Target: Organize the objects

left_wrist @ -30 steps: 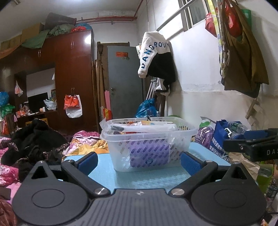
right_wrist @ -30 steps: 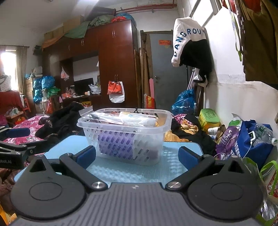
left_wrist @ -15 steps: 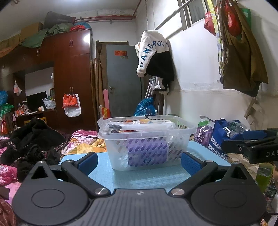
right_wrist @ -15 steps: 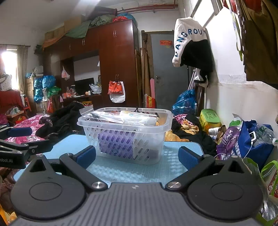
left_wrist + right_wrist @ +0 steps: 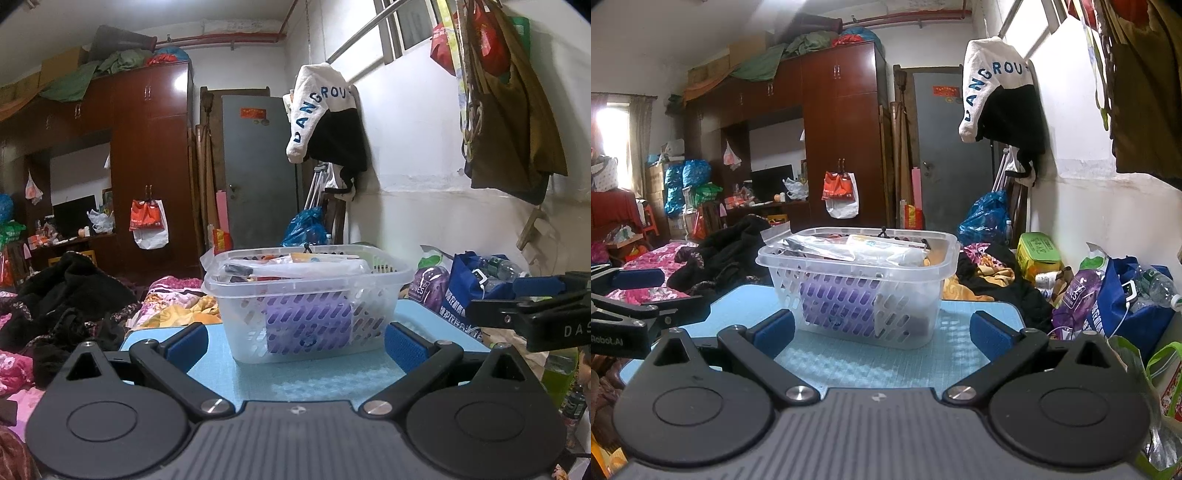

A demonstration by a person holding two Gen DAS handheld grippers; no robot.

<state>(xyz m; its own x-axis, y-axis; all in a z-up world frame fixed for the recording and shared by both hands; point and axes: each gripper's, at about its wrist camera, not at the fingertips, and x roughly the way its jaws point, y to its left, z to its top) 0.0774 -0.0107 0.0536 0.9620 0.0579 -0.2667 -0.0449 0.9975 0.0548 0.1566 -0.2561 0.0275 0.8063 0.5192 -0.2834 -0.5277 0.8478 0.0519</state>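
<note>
- Basket of clear perforated plastic sits ahead of both grippers on the light-blue worktop, framed between each pair of blue pads and well short of them.
- Left gripper hangs with its jaws spread wide and empty; right gripper likewise has its jaws wide apart and holds nothing.
- Basket is already heaped: a purple pack shows through the slotted wall, and a clear plastic-wrapped packet lies across the top, overhanging the rim on the side beyond the left-hand pad.
- No loose item shows on the worktop between jaws and basket, so the sorting looks largely done; the step in hand appears to be a hold-off or a final approach to the basket.
- Any grasp would best take the stiff rim, one gripper on each short side, with pads square to the wall; a pinch on the crinkled wrap is likely to slip or drag the contents out.
- Each gripper appears at the other's view edge, level and close by, so they should stay apart when closing in.
- Bare worktop lies in front of the basket, with narrower strips to either side.
- Worktop edges fall away close outside the pads, to bedding on one side and bags on the other, leaving little margin for a sideways slide.
</note>
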